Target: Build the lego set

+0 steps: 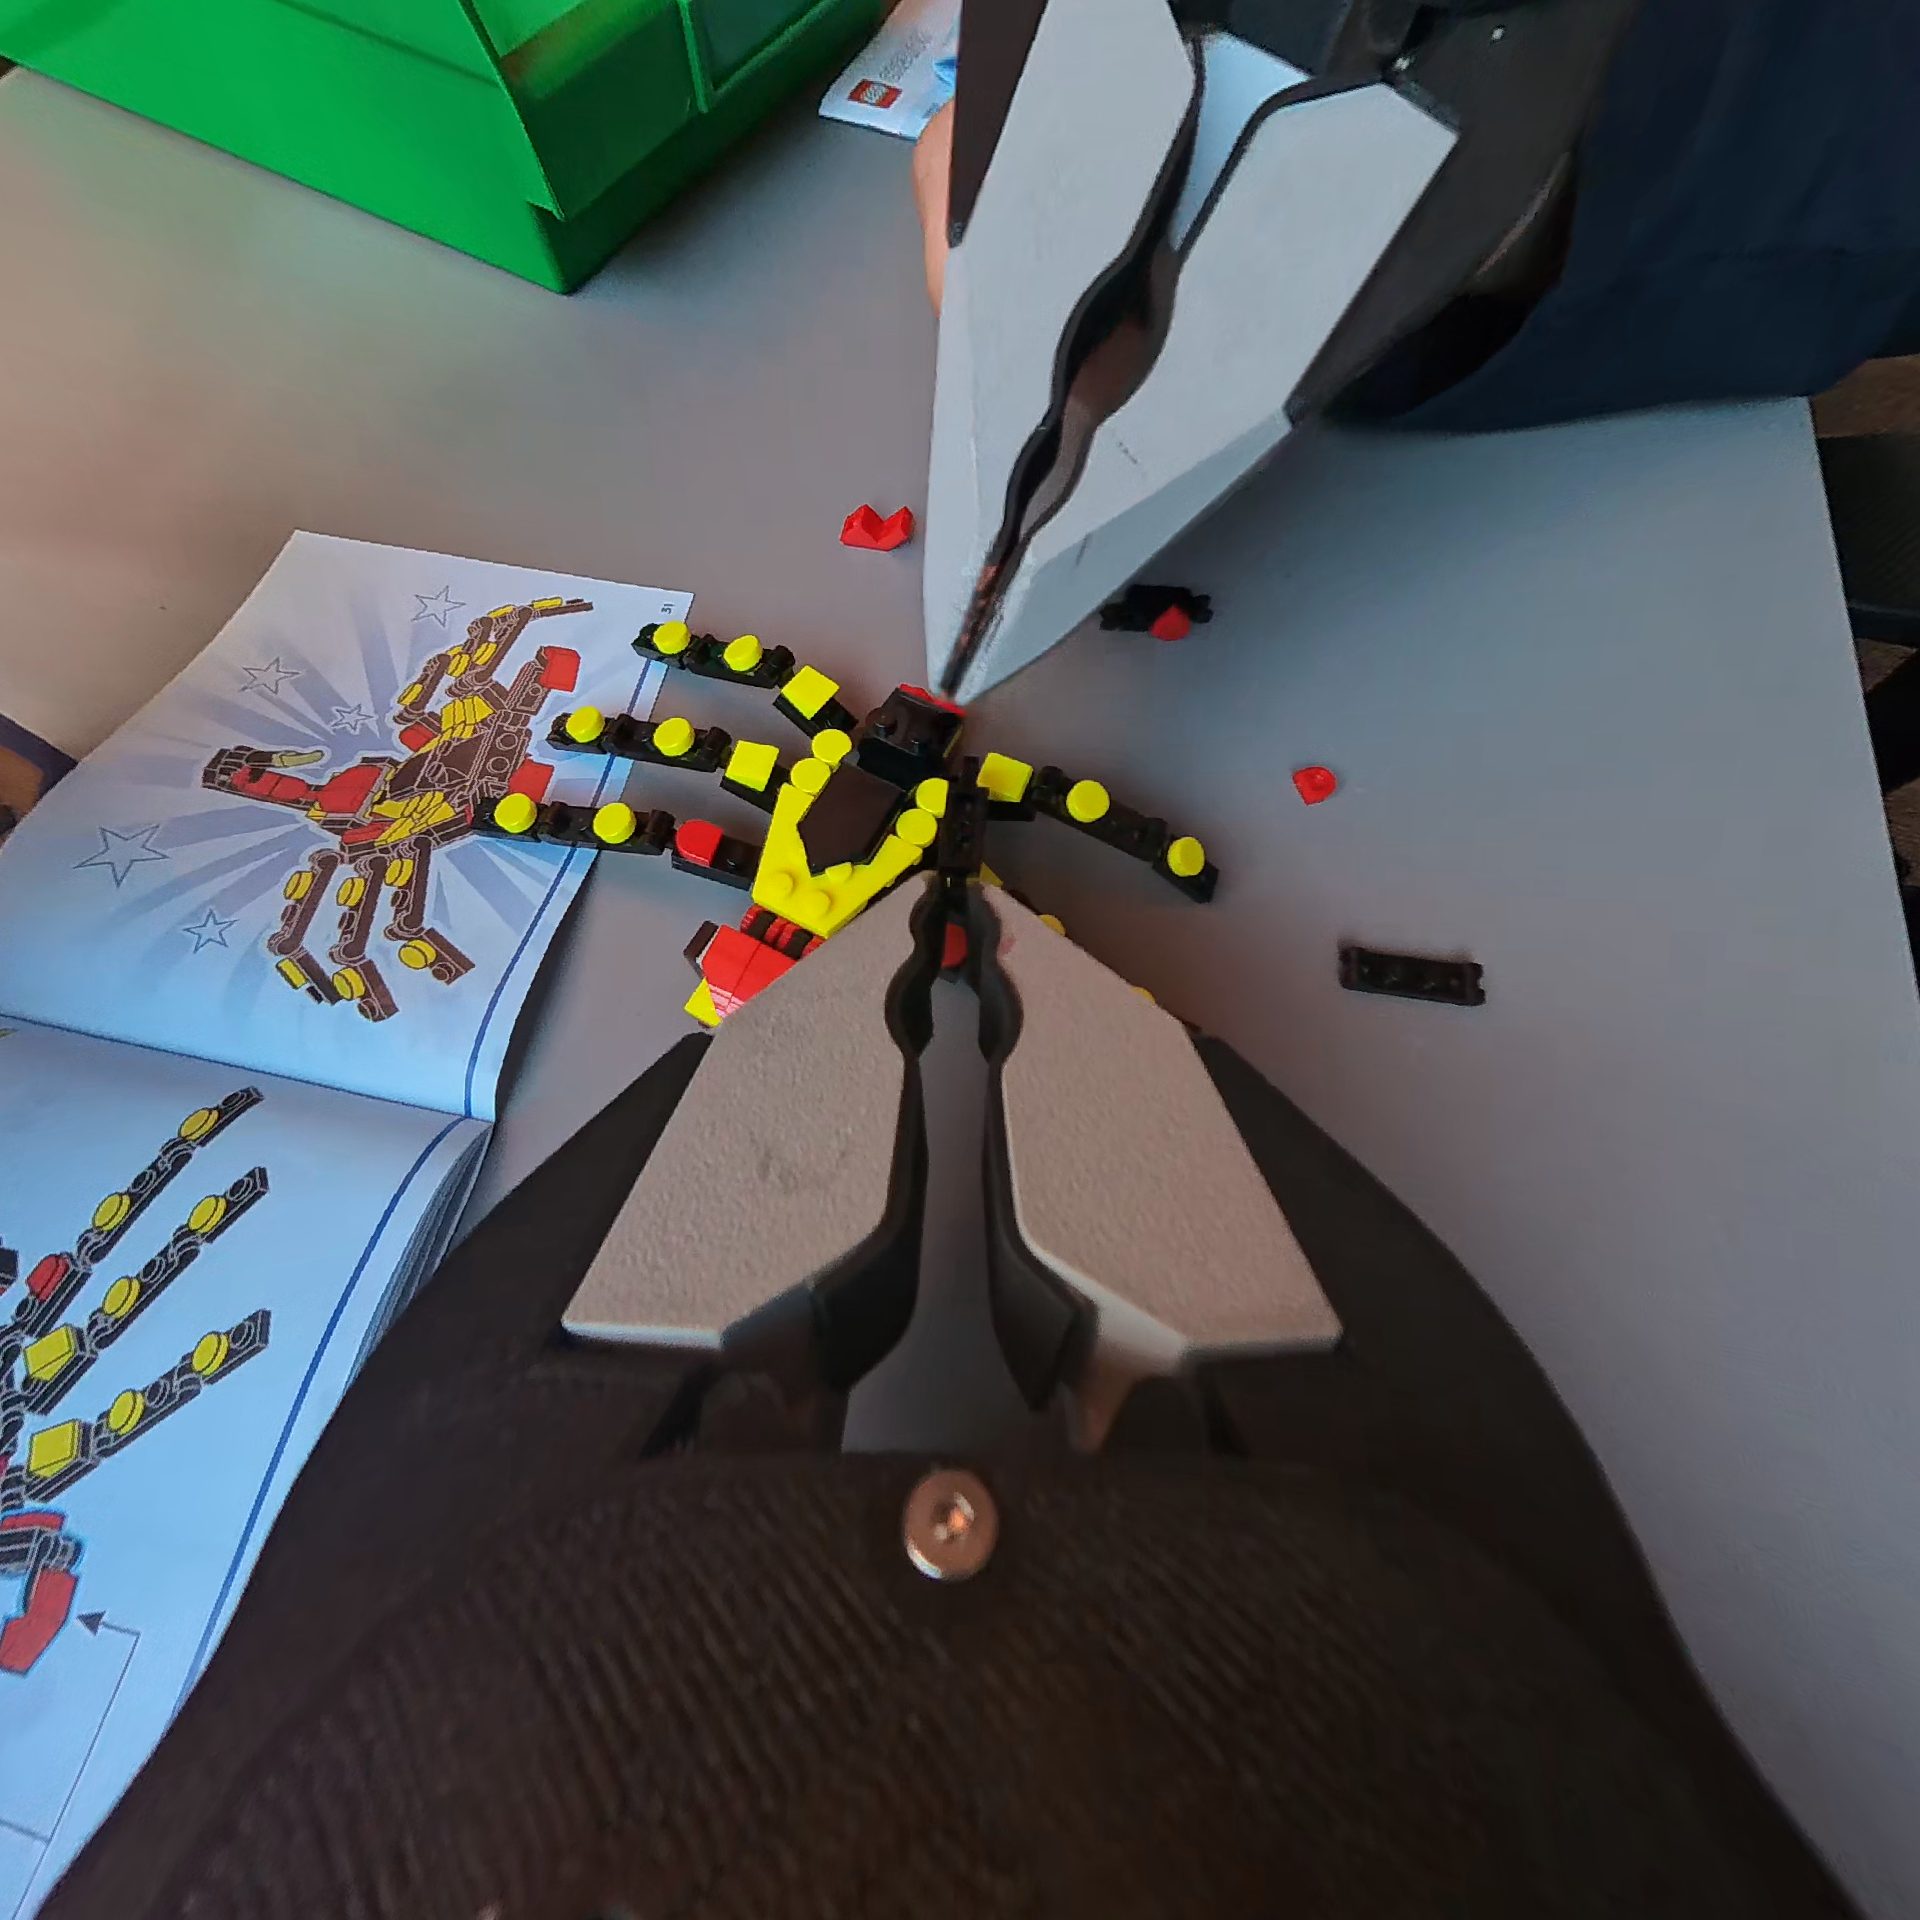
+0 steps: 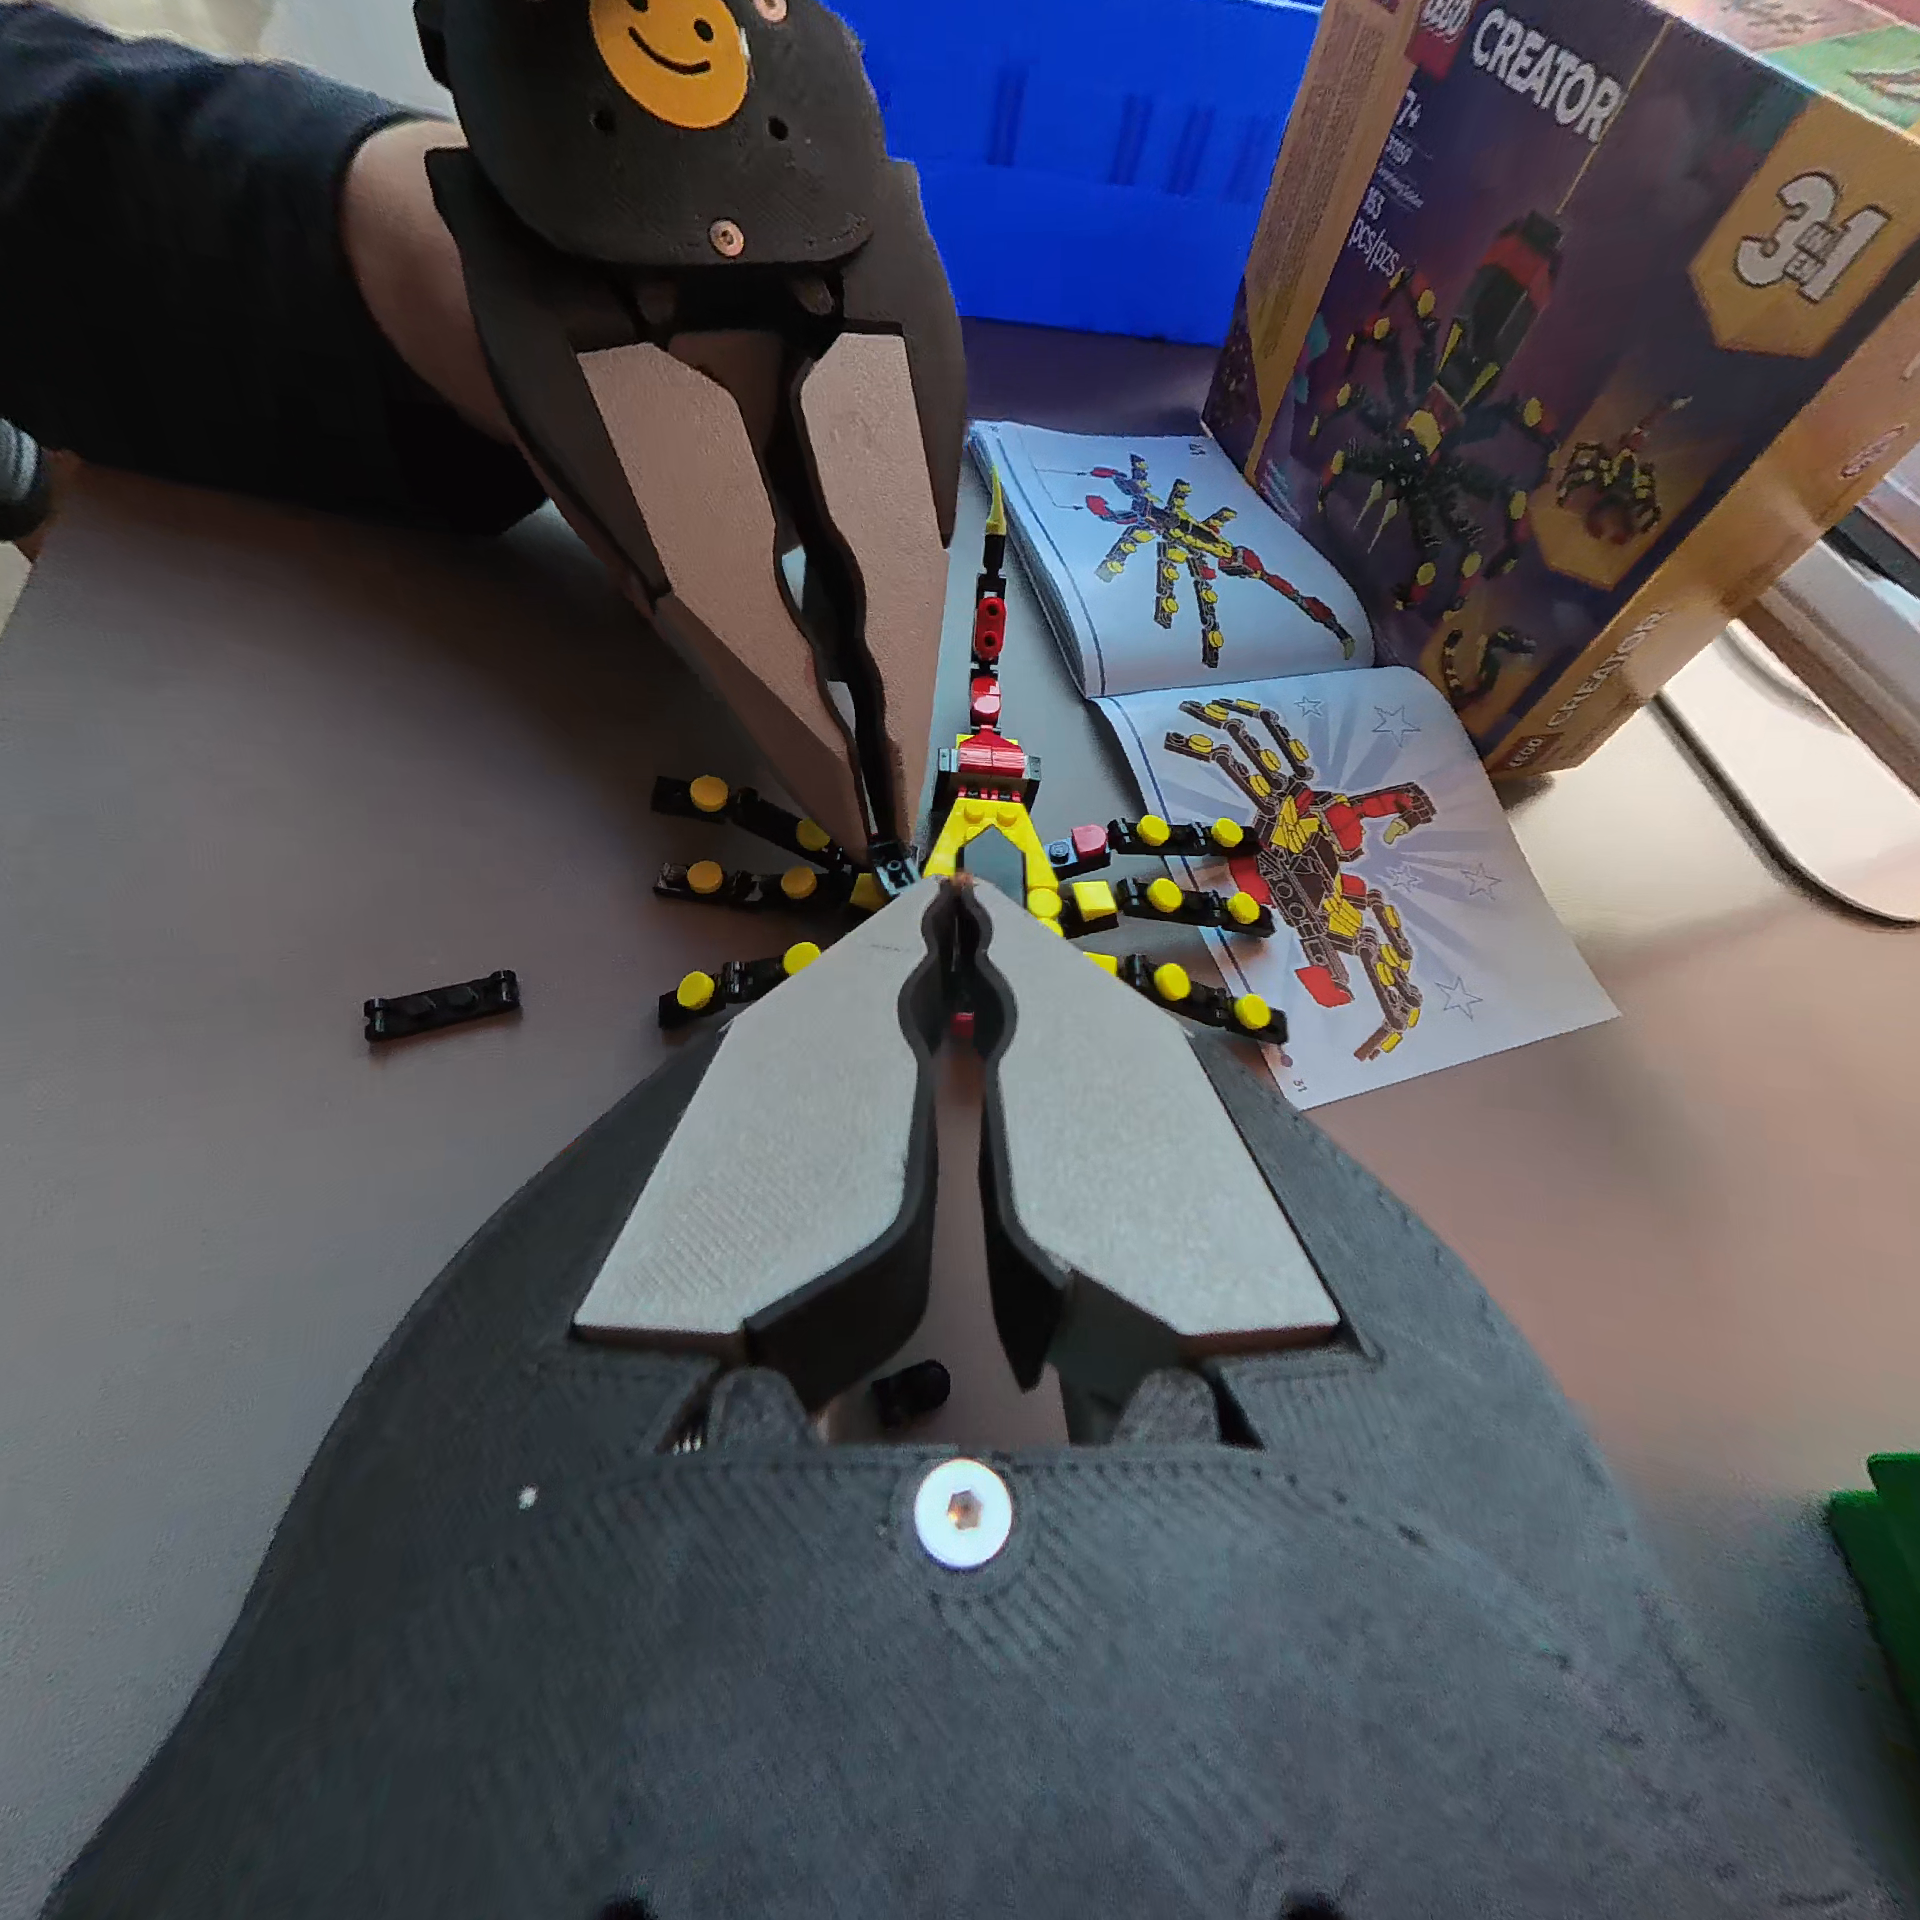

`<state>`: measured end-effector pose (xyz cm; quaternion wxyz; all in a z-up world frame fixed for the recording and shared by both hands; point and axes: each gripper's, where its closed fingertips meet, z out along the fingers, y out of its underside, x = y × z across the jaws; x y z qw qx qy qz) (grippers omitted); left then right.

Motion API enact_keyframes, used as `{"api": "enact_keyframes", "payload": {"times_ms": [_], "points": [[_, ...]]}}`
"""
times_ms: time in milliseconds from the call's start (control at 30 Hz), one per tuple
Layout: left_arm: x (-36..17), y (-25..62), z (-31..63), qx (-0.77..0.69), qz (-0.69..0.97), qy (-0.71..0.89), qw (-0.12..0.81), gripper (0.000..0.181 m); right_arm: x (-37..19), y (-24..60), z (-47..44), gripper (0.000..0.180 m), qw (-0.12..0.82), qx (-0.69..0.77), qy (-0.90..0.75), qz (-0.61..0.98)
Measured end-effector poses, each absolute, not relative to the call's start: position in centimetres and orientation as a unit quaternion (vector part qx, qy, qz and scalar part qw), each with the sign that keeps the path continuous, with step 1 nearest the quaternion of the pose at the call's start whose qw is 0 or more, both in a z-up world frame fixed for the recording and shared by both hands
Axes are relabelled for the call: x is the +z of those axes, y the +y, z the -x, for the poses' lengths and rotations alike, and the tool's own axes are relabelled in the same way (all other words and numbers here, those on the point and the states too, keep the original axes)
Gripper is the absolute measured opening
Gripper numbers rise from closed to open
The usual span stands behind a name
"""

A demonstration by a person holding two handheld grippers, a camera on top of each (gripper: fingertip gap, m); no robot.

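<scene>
The lego model [image 1: 821,862] lies flat on the grey table, with a yellow and black body, a red tail and black legs with yellow studs. It also shows in the right wrist view [image 2: 987,831]. My left gripper [image 1: 951,883] is shut on a thin black bar at the body's right side; it enters the right wrist view [image 2: 883,836] from the upper left. My right gripper [image 2: 961,883] is shut, its tips on a small red piece atop the model's black head block. In the left wrist view it [image 1: 951,691] comes down from above.
An open instruction booklet [image 1: 312,831] [image 2: 1351,883] lies beside the model. Loose pieces lie around: a black plate [image 1: 1410,975] [image 2: 442,1003], red bits [image 1: 876,526] [image 1: 1313,783], a black and red piece [image 1: 1158,611]. A green box [image 1: 468,135], the set's box [image 2: 1558,364] and a blue bin [image 2: 1091,156] stand behind. The tips of both grippers are at nearly the same place. The black plate [image 2: 442,1003] lies around 9 centimeters away from my left fingertips. It turns up in the left wrist view [image 1: 1411,970] as well.
</scene>
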<state>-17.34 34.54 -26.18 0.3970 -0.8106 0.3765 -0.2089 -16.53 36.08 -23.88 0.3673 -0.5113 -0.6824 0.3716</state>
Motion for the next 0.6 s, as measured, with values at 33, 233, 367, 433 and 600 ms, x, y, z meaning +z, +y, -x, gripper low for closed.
{"api": "enact_keyframes", "payload": {"times_ms": [33,233,367,433,600], "points": [[-26.0,34.5,17.3,-0.210,0.808,0.377,0.401,0.000,-23.7,36.2,16.5,0.000,0.367,0.378,-0.677,0.513],[-25.2,34.5,16.8,-0.218,0.791,0.386,0.423,0.000,-23.1,36.7,16.2,0.000,0.370,0.395,-0.665,0.514],[-24.6,34.2,16.2,-0.220,0.773,0.400,0.441,0.000,-21.9,37.3,15.0,0.000,0.378,0.381,-0.677,0.505],[-24.4,33.9,15.8,-0.225,0.766,0.407,0.443,0.000,-22.0,36.6,13.8,0.000,0.343,0.382,-0.700,0.497],[-24.5,33.5,15.0,-0.217,0.757,0.428,0.444,0.000,-24.9,36.4,11.2,0.001,0.302,0.320,-0.766,0.468]]}}
